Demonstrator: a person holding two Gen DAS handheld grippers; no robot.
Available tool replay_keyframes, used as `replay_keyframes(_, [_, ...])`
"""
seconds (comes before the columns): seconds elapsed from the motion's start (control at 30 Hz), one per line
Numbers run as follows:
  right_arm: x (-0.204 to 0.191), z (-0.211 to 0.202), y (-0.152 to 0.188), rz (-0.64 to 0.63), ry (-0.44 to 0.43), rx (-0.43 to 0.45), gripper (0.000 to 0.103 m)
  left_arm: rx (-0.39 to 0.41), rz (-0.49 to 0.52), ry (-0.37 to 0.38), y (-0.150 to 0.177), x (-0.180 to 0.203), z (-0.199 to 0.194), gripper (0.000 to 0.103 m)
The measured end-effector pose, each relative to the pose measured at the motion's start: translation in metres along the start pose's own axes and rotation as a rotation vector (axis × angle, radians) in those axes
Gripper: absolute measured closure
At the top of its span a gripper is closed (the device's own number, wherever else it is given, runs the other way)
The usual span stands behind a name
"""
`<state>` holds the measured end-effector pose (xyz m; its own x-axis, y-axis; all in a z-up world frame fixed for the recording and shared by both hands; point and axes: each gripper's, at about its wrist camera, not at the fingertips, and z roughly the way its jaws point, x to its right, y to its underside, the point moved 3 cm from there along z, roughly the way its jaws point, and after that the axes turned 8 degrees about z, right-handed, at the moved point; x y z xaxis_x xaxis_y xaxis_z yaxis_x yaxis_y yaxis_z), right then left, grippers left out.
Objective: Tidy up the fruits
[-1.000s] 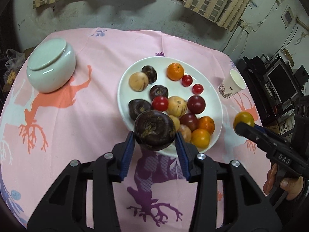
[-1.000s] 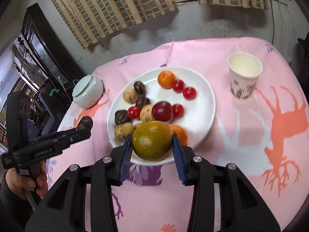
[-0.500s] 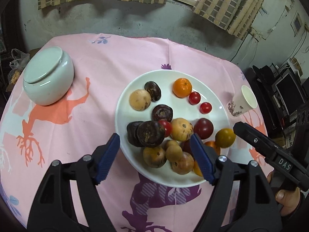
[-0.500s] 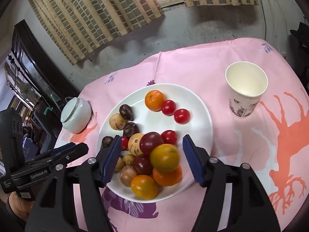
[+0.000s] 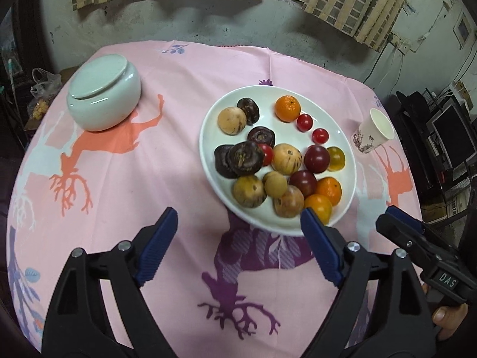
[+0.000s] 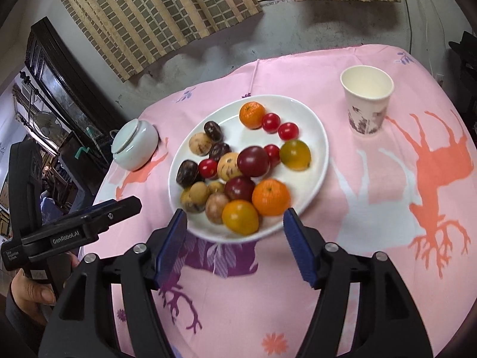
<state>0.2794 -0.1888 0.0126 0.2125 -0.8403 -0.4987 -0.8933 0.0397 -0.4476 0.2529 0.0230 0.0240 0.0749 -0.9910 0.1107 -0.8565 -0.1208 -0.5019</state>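
A round table under a pink cloth printed with deer shapes (image 5: 125,179) fills both views, its far edge curving along the top of each frame against a grey wall with checked curtains (image 6: 155,21). In the left wrist view, bare cloth spreads across the centre and lower left, open between the pale green lidded ceramic jar (image 5: 104,92) at the upper left and the white oval plate (image 5: 208,137) right of centre; a white paper cup with a floral print (image 5: 374,131) stands near the table's right edge. The plate carries the fruits: dark purple-brown ones (image 5: 246,158), tan ones, small red tomatoes (image 5: 304,122), plum-red ones and orange mandarins (image 5: 287,108). The left gripper (image 5: 238,240) sits at the bottom of the frame with its blue-padded jaws spreading wider and nothing between them, the plate's near rim just above its right pad. In the right wrist view, the right gripper (image 6: 235,240) also has its jaws parting and empty; the plate rim and a yellow-orange fruit (image 6: 240,217) lie just above the gap. Open cloth stretches across the right half of that frame, below the cup (image 6: 366,101).
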Motion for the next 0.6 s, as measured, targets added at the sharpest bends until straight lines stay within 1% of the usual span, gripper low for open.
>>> replay_keyframes(0.1, [-0.001,-0.016,0.015,0.018,0.001,-0.005,0.032,0.004,0.031,-0.033,0.018,0.003,-0.016,0.014])
replay_keyframes(0.17, [-0.002,-0.025,0.026,0.019,0.019,-0.003,0.031,-0.009,0.04,-0.04,0.031,0.004,-0.025,0.014])
replay_keyframes(0.23, [-0.004,-0.033,0.039,0.005,0.048,-0.008,0.03,-0.019,0.038,-0.064,0.043,0.003,-0.034,0.013])
replay_keyframes(0.27, [-0.005,-0.036,0.045,-0.001,0.055,-0.012,0.03,-0.024,0.032,-0.074,0.048,0.003,-0.038,0.011])
replay_keyframes(0.33, [-0.009,-0.043,0.059,-0.007,0.073,-0.02,0.025,-0.023,0.022,-0.081,0.058,0.003,-0.049,0.009])
replay_keyframes(0.4, [-0.012,-0.05,0.07,-0.02,0.088,-0.017,0.009,-0.027,0.018,-0.082,0.067,0.003,-0.057,0.008])
replay_keyframes(0.5, [-0.019,-0.059,0.083,-0.054,0.114,-0.002,0.006,-0.029,0.014,-0.082,0.079,0.005,-0.068,0.006])
replay_keyframes(0.57, [-0.023,-0.064,0.09,-0.077,0.134,-0.003,0.001,-0.03,0.015,-0.092,0.086,0.007,-0.076,0.004])
replay_keyframes(0.6, [-0.025,-0.067,0.094,-0.082,0.143,0.001,0.001,-0.029,0.016,-0.096,0.089,0.007,-0.079,0.003])
